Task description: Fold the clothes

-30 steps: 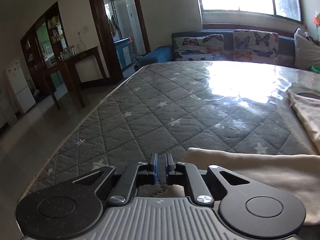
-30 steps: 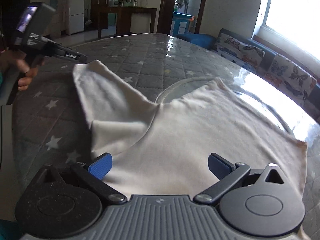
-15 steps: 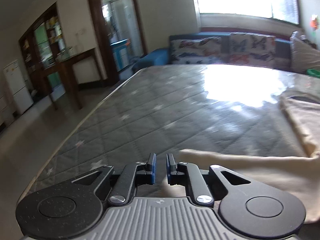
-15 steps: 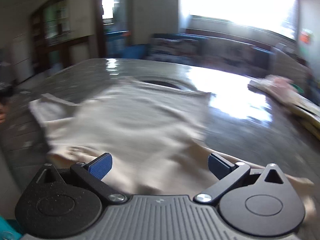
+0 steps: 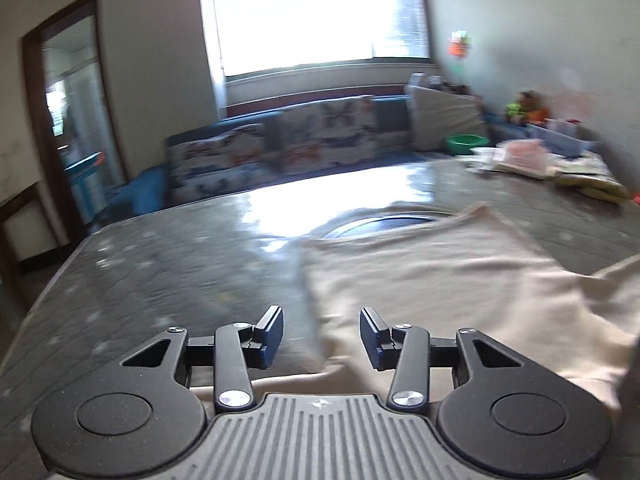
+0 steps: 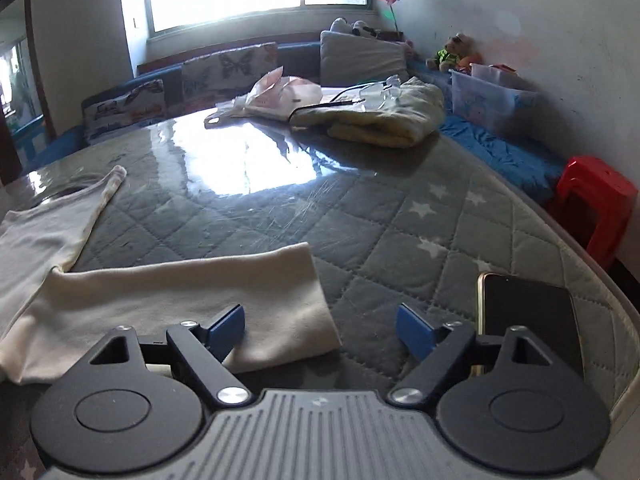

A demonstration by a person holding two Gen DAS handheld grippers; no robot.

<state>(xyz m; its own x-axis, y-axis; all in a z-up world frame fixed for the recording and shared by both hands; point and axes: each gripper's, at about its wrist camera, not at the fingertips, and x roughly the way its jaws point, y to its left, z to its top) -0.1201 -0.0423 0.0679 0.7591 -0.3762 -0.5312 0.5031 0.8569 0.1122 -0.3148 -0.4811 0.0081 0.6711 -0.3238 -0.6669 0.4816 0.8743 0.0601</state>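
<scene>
A cream long-sleeved top (image 5: 440, 280) lies flat on the grey quilted mattress (image 5: 180, 280). In the left wrist view its left edge runs just ahead of my left gripper (image 5: 321, 334), which is open and empty above the garment's near edge. In the right wrist view one sleeve (image 6: 192, 296) lies stretched across the mattress (image 6: 400, 232). My right gripper (image 6: 320, 330) is open and empty, its left finger over the sleeve's cuff end.
A phone (image 6: 528, 316) lies at the mattress's near right edge. A folded yellow-green cloth (image 6: 384, 116) and plastic bags (image 6: 280, 92) sit at the far end. A red stool (image 6: 592, 200) stands right of the bed. A sofa (image 5: 280, 152) lines the far side.
My left gripper opened, let go of the cloth and swung right toward the garment body. My right gripper stayed open and swung right to the sleeve end.
</scene>
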